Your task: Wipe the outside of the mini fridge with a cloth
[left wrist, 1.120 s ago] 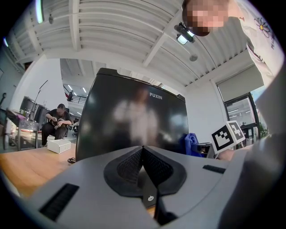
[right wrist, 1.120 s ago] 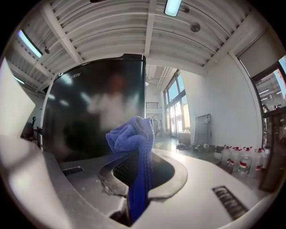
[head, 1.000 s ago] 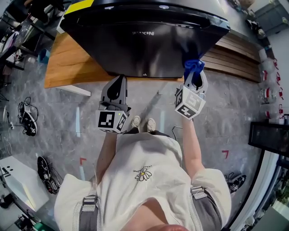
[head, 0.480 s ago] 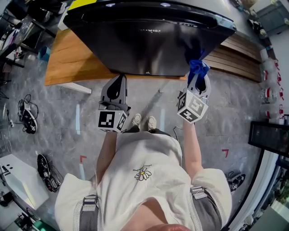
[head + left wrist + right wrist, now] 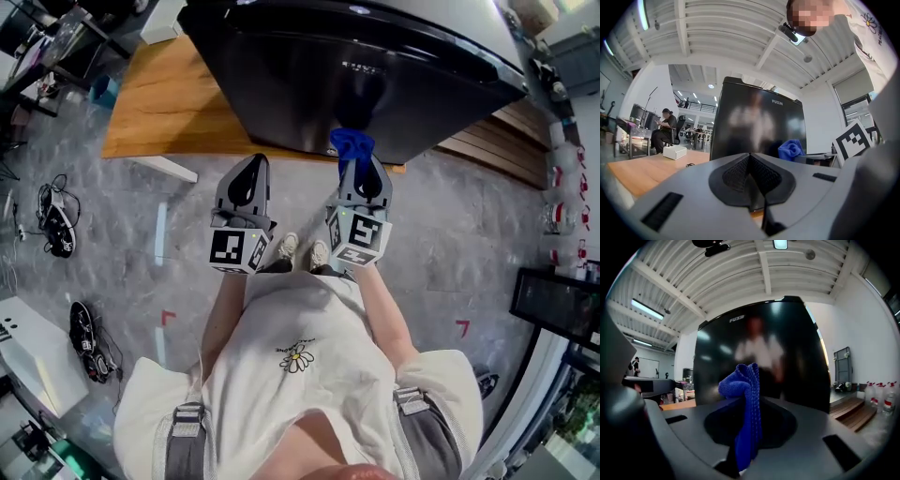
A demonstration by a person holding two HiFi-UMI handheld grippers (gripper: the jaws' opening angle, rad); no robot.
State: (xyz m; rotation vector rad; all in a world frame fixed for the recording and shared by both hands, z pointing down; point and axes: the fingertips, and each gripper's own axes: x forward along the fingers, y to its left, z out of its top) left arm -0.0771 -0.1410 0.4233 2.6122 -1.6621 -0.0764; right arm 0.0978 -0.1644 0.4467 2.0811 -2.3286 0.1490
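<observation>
The blue cloth (image 5: 745, 394) is pinched btw. the clenched jaws of the right gripper (image 5: 357, 161), w/ a bunched fold sticking out past the tips. In the head view that bunch is seen at the lower edge of the mini fridge (image 5: 356, 75) door, approx. mid-width. Whether contact is actually made can't be told. The left gripper (image 5: 250, 169) is closed on nothing, jaws together, and is held low, near the right one and short of the fridge. The fridge is stood on a wooden tabletop (image 5: 159, 112).

Step in hand, as judged: a wipe pass across the glossy black door front. For this to be done well, only the cloth bunch should be pressed to the door, never the hard jaw tips, since a glossy face is prob. easily scratched and smears are shown up. Light, even pressure is advised, w/ overlapping strokes run edge to edge so no strip is missed. A firm clamp on the cloth is needed. Little fabric is exposed, so plastic could be put on the door by a tilt of the gripper. If the fridge is felt to slide on the wood, it could be steadied w/ the left gripper.
</observation>
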